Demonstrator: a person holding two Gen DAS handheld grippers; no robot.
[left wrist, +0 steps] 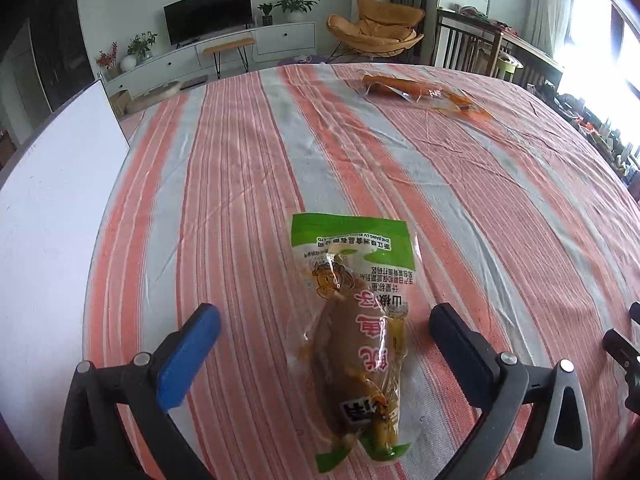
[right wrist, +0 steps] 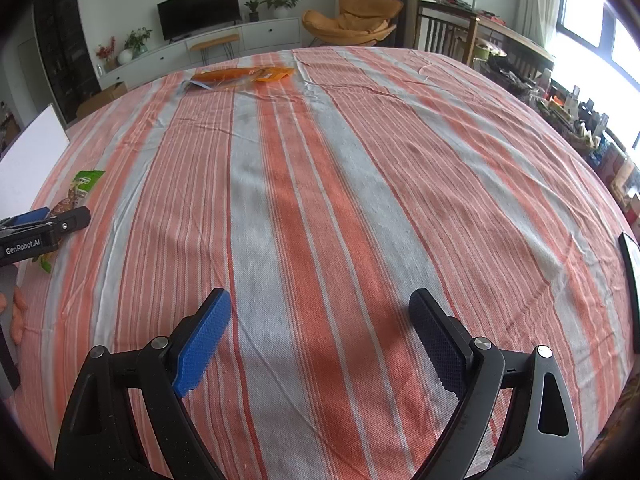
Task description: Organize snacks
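Note:
A green-topped clear snack packet (left wrist: 354, 328) with a brown piece inside lies on the striped tablecloth, between the fingers of my left gripper (left wrist: 325, 326). The left gripper is open, its jaws wide on either side of the packet without touching it. The packet's green end also shows at the left of the right wrist view (right wrist: 82, 188), beside the left gripper (right wrist: 60, 222). An orange snack packet (left wrist: 424, 94) lies at the far side of the table, also in the right wrist view (right wrist: 244, 75). My right gripper (right wrist: 320, 320) is open and empty over bare cloth.
A white board (left wrist: 52, 208) lies along the table's left edge, also seen in the right wrist view (right wrist: 32, 148). The orange-and-grey striped tablecloth (right wrist: 340, 184) covers the table. A dark flat object (right wrist: 630, 280) sits at the right edge. Chairs and cabinets stand beyond the table.

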